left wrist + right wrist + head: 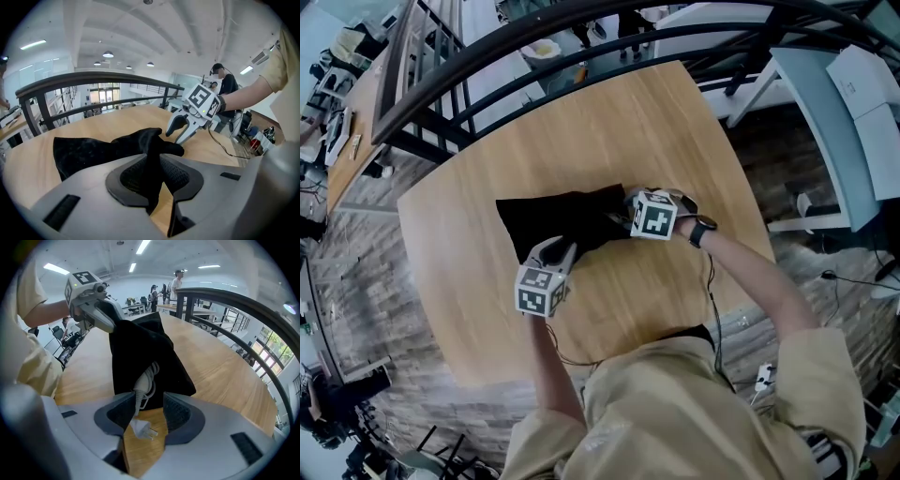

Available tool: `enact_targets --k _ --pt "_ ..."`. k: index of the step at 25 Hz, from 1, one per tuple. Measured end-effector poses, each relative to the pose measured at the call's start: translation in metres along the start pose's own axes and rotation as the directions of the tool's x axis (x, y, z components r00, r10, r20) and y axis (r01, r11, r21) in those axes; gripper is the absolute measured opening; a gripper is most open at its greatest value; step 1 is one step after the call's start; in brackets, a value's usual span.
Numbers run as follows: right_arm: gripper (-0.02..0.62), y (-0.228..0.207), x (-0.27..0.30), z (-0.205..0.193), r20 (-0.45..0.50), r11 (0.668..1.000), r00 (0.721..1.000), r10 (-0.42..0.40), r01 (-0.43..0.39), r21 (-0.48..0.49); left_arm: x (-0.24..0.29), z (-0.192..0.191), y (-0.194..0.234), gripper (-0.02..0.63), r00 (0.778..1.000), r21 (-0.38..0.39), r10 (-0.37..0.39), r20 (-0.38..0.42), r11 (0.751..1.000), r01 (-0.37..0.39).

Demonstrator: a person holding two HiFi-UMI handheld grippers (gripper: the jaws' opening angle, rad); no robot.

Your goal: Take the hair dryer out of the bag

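Note:
A black cloth bag (562, 220) lies on the round wooden table (656, 131). My left gripper (152, 173) is shut on a fold of the bag's cloth and holds that end raised. In the right gripper view the bag (140, 348) hangs from the left gripper (111, 326). A white cord (143, 385) comes out of the bag's mouth and ends in a plug (143, 429) resting on the table. My right gripper (146, 416) stands open with the cord and plug between its jaws, the pads not pressing. The hair dryer's body is hidden inside the bag.
A dark curved railing (581, 47) runs beyond the table's far edge. White desks (853, 112) stand at the right. Bare wood surrounds the bag on every side. People stand at workstations in the background (176, 280).

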State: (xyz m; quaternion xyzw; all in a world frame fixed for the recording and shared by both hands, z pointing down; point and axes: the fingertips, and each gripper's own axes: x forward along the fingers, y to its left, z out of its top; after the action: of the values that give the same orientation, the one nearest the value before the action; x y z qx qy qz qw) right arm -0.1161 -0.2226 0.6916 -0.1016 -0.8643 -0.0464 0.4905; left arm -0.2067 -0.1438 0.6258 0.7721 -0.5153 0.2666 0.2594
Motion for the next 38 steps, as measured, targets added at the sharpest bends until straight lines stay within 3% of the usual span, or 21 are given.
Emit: enact_targets --k 14,19,22,23,26,29,34,38 --pt "0.173 0.013 0.029 0.033 0.036 0.998 0.998 0.055 -0.056 0.024 -0.028 -0.001 0.007 0.060 0.996 -0.065 0.022 0.087 0.998 -0.016" --pt "0.195 0.011 0.057 0.033 -0.043 1.000 0.999 0.020 -0.021 -0.014 -0.027 -0.008 0.010 0.060 0.997 -0.078 0.020 0.078 0.997 -0.014" --pt "0.195 0.007 0.064 0.035 -0.034 1.000 0.999 0.023 -0.023 -0.017 -0.025 -0.014 0.014 0.060 0.997 -0.083 0.032 0.068 0.996 -0.026" --pt "0.191 0.006 0.063 0.035 -0.028 0.999 0.999 0.025 -0.025 -0.022 -0.024 -0.015 0.016 0.073 0.997 -0.090 0.037 0.064 0.995 -0.032" --pt "0.169 0.009 0.055 0.034 -0.025 0.995 1.000 -0.018 0.015 -0.096 -0.024 -0.018 0.024 0.291 0.998 -0.109 0.054 0.043 0.993 -0.049" --pt "0.167 0.012 0.041 0.029 -0.024 0.969 0.995 -0.097 0.089 -0.229 -0.023 -0.022 0.031 0.355 0.998 -0.131 0.051 0.044 0.990 -0.045" --pt "0.167 0.014 0.008 0.015 -0.075 0.867 0.978 -0.196 0.138 -0.478 -0.016 -0.037 0.038 0.383 0.999 -0.155 0.037 0.024 0.987 -0.033" --pt "0.167 0.008 -0.030 0.007 -0.106 0.816 0.965 -0.240 0.142 -0.560 -0.008 -0.044 0.036 0.388 0.999 -0.170 0.026 0.022 0.985 -0.022"
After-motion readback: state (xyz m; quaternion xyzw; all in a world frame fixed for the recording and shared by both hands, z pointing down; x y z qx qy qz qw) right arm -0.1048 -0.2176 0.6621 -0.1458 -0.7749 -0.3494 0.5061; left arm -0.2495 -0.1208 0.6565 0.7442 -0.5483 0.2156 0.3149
